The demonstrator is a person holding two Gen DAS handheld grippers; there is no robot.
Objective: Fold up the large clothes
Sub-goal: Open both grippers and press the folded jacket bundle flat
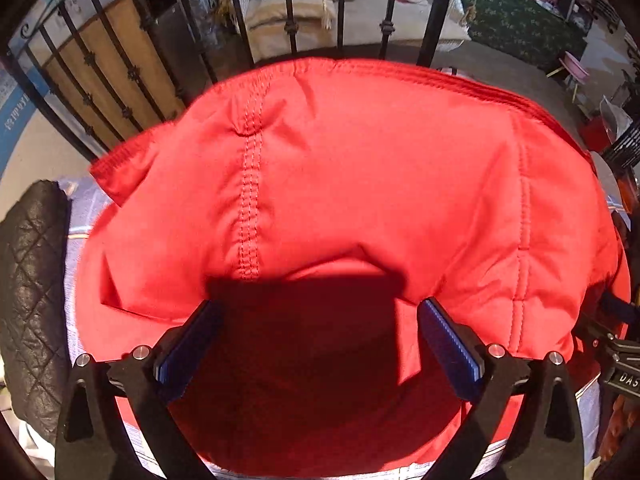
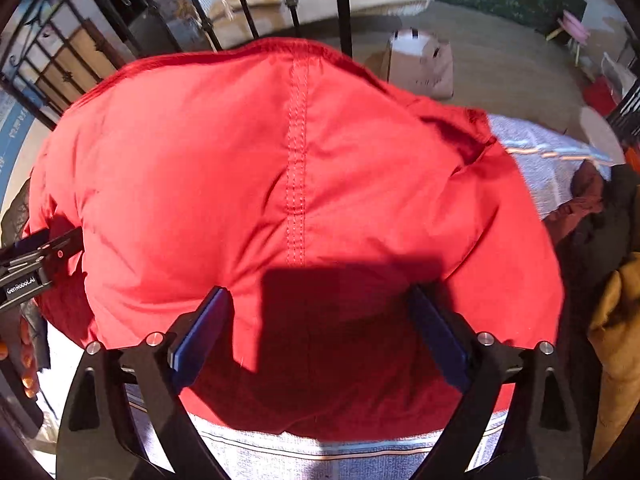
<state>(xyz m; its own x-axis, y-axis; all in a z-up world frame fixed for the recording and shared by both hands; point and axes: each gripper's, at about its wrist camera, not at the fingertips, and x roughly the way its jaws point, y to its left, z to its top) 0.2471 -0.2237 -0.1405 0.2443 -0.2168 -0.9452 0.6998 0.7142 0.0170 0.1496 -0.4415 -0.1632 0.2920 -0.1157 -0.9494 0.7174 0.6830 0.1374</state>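
A puffy red jacket lies bunched on a striped pale-blue cloth surface and fills most of both views; it also shows in the right wrist view. My left gripper is open, its blue pads wide apart just above the jacket's near edge, holding nothing. My right gripper is open too, over the jacket's near part, empty. The left gripper's body shows at the left edge of the right wrist view; the right gripper's body shows at the right edge of the left wrist view.
A black quilted garment lies left of the jacket. Dark red and mustard clothes are heaped on the right. A black iron railing runs behind the surface. A cardboard box stands on the floor beyond.
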